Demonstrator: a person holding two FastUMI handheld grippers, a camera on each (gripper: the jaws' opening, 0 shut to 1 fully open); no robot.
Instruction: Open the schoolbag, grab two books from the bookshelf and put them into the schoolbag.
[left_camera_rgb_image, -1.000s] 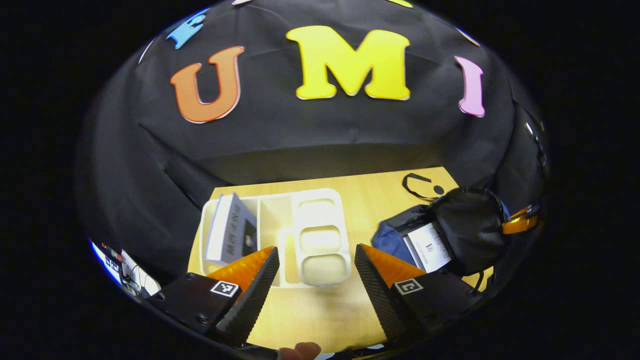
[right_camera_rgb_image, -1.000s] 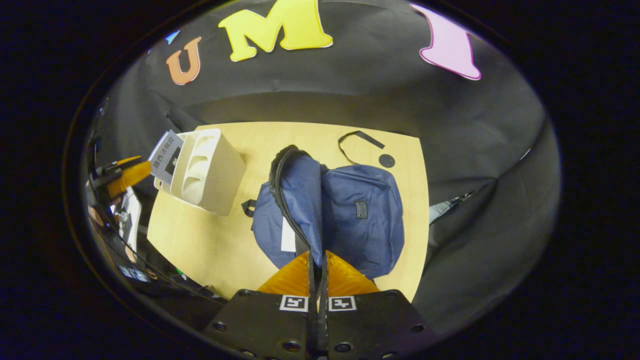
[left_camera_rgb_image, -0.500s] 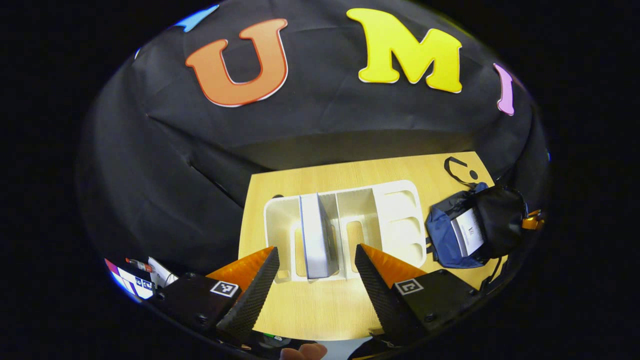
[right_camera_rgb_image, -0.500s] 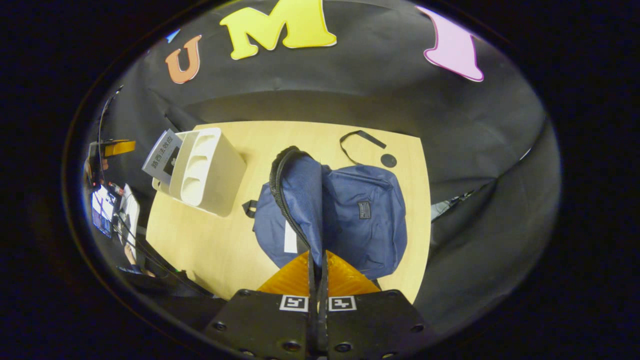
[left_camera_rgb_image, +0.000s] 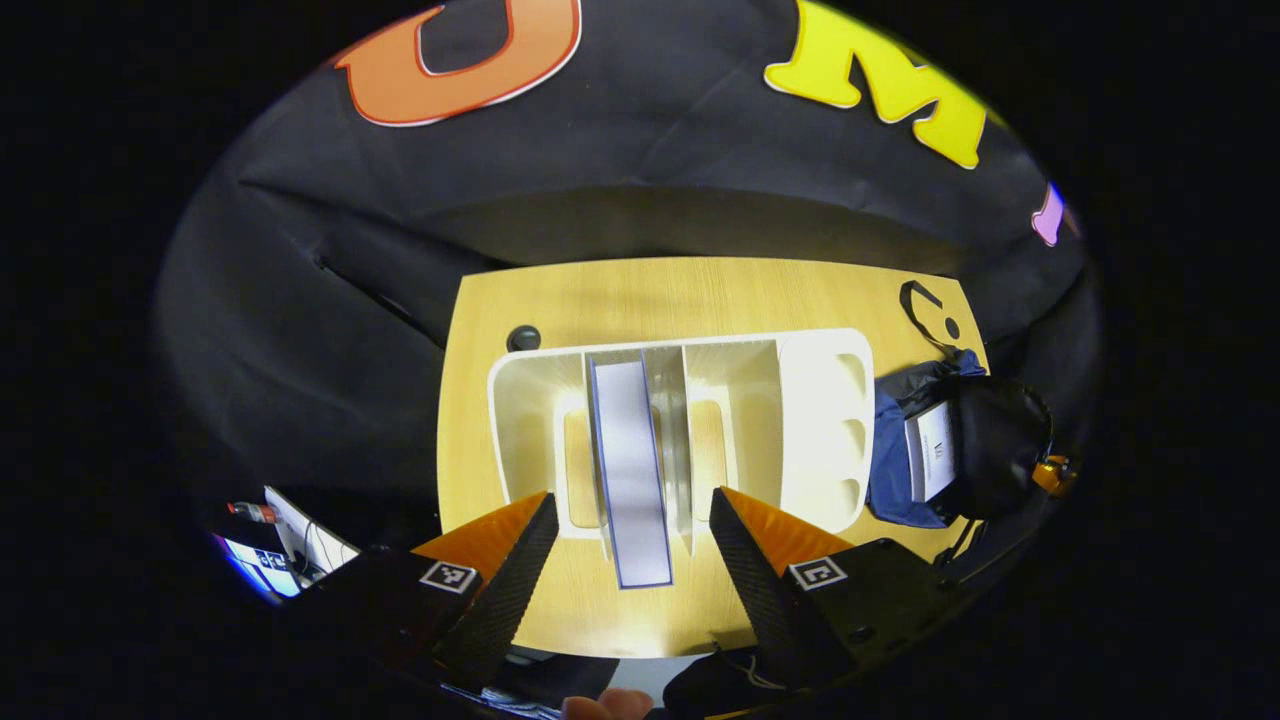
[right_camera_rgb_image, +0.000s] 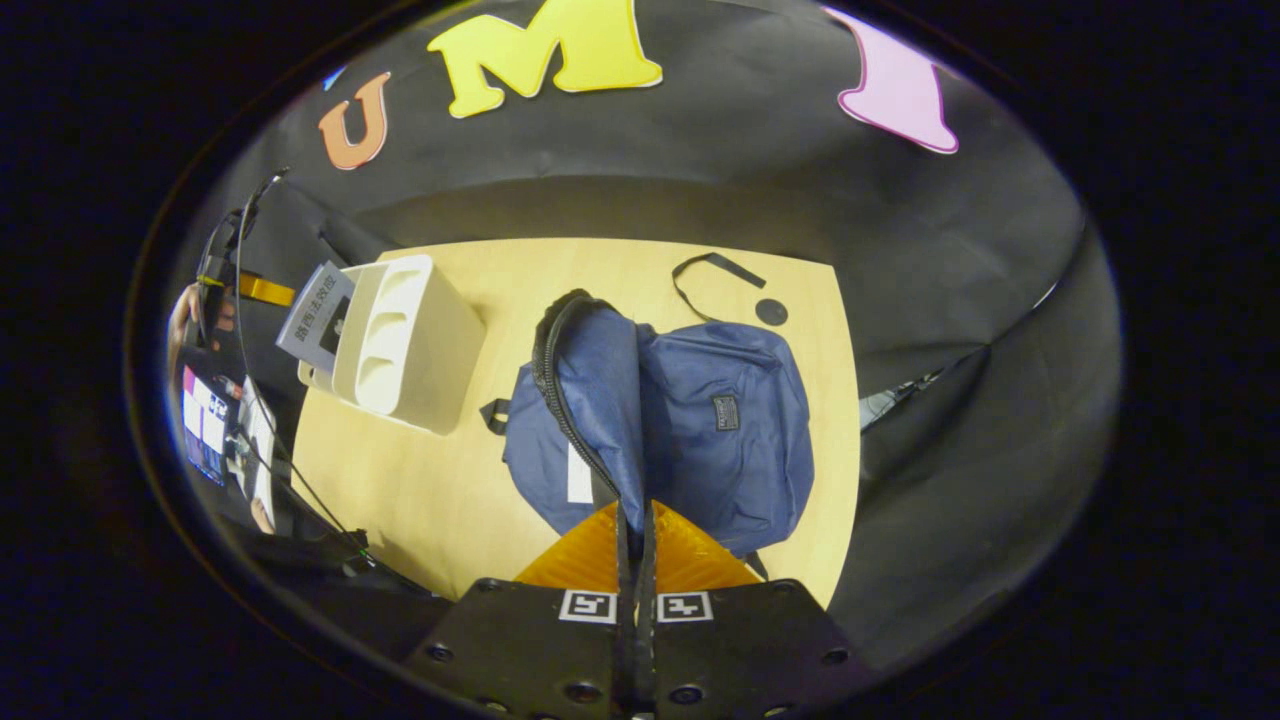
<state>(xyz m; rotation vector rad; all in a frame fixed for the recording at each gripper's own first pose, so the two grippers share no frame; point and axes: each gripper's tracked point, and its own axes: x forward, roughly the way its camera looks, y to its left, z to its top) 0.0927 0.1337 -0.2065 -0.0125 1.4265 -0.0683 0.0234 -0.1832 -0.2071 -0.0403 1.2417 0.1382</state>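
In the left gripper view, the white bookshelf (left_camera_rgb_image: 820, 420) stands on the wooden table. A grey book with blue edges (left_camera_rgb_image: 630, 470) stands upright in one of its slots. My left gripper (left_camera_rgb_image: 630, 508) hangs open above it, one finger on each side of the book and not touching it. The blue schoolbag (right_camera_rgb_image: 720, 420) lies open. My right gripper (right_camera_rgb_image: 635, 515) is shut on the bag's zipper-edged flap (right_camera_rgb_image: 590, 370) and holds it up. A white book (right_camera_rgb_image: 578, 475) lies inside the bag and shows again as the white book (left_camera_rgb_image: 930, 450).
A black strap (right_camera_rgb_image: 715, 265) and a black disc (right_camera_rgb_image: 770, 312) lie on the table (right_camera_rgb_image: 400, 480) behind the bag. Another small black disc (left_camera_rgb_image: 522, 338) sits behind the shelf. Cables and a screen (right_camera_rgb_image: 205, 420) lie off the table's left edge.
My left gripper has swung left from the bag side to above the bookshelf, and the standing book now lies between its open fingers. The right gripper still holds the flap up.
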